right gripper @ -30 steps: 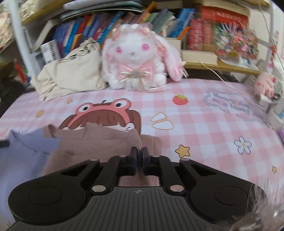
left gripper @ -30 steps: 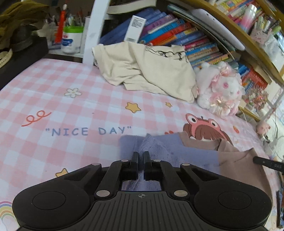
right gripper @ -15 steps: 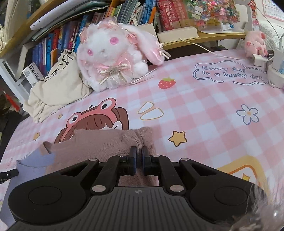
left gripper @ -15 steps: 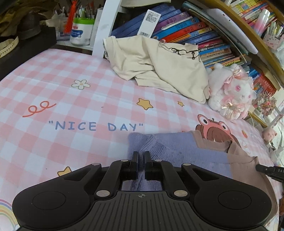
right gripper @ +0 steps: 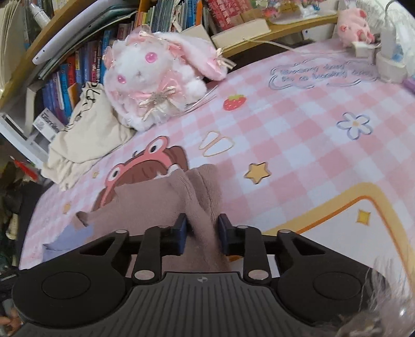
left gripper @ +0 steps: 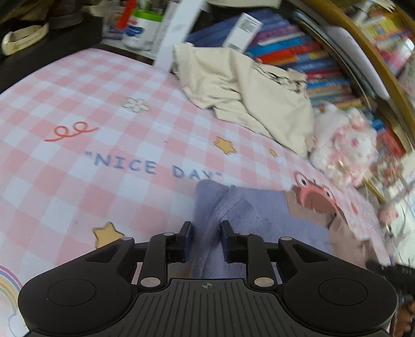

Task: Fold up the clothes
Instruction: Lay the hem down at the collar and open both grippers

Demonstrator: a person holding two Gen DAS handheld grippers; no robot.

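A soft two-tone garment lies on the pink checked mat (left gripper: 77, 181). Its lavender part (left gripper: 259, 215) is on the left and its mauve-brown part (right gripper: 155, 199) on the right. My left gripper (left gripper: 206, 228) sits low over the lavender edge. Its jaws are opening, and a raised fold of cloth stands loose between the pads. My right gripper (right gripper: 201, 228) is over the mauve edge. Its jaws are opening too, with a ridge of mauve cloth between them and not pinched. In the right wrist view the lavender part (right gripper: 67, 238) shows at lower left.
A crumpled cream shirt (left gripper: 246, 90) lies at the back of the mat by the bookshelf (left gripper: 324, 64). Next to it sits a white and pink plush rabbit (right gripper: 155, 77). A small pink plush (right gripper: 352, 18) and white plugs (right gripper: 389, 64) are at the far right.
Both grippers were shut on the garment's edges; now their jaws stand apart and the cloth has slackened onto the mat. Both have sunk slightly, and the right view has rolled.
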